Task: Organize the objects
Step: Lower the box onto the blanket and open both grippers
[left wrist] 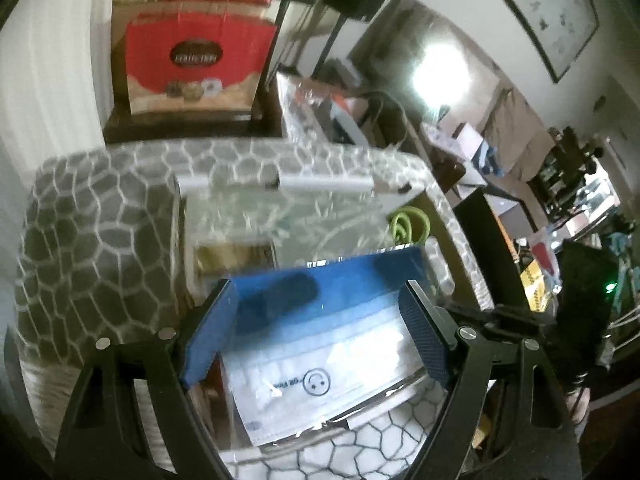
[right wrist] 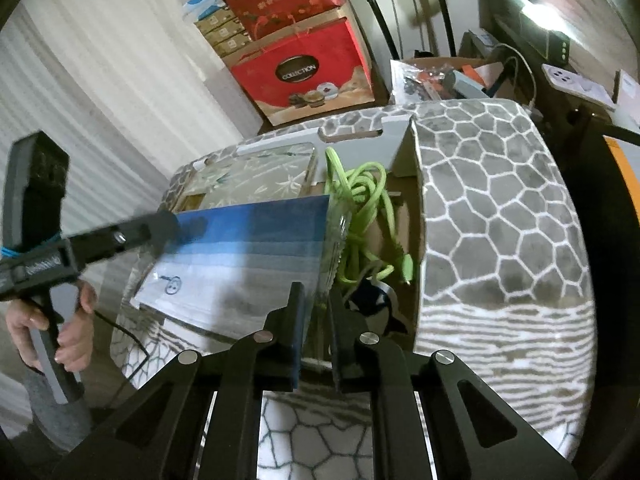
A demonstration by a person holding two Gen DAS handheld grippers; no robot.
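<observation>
The left gripper [left wrist: 320,328] is standing with its two fingers spread wide apart, one on each side of the mask packet [left wrist: 320,368]; whether the blue pads [left wrist: 208,336] are touching the packet's edges cannot be told, since the plastic there is blurring. In the right wrist view the same tool is reaching in from the left, its tip lying over the packet's blue upper band, with the left hand [right wrist: 68,332] gripping the handle; the fingertip contact is hidden behind the arm.

The right gripper [right wrist: 318,328] is showing its fingers drawn close together on the clear plastic edge of the mask packet [right wrist: 248,260], pinching it at the near right corner. The pinch itself is partly covered by the fingers.

One packet is lying across the open cardboard box [right wrist: 404,152], over its left compartment. One green cable [right wrist: 360,216] is coiling in the right compartment, just beside the packet. One dark blue and white item [right wrist: 376,308] is sitting below the cable, too obscured to identify. One patterned flat pack [right wrist: 256,176] is lying beneath the packet's far edge.

The box is resting on a grey honeycomb blanket [right wrist: 500,208]. Behind, two red gift bags [right wrist: 304,68] are stacking up, the upper one cut off by the frame.
</observation>
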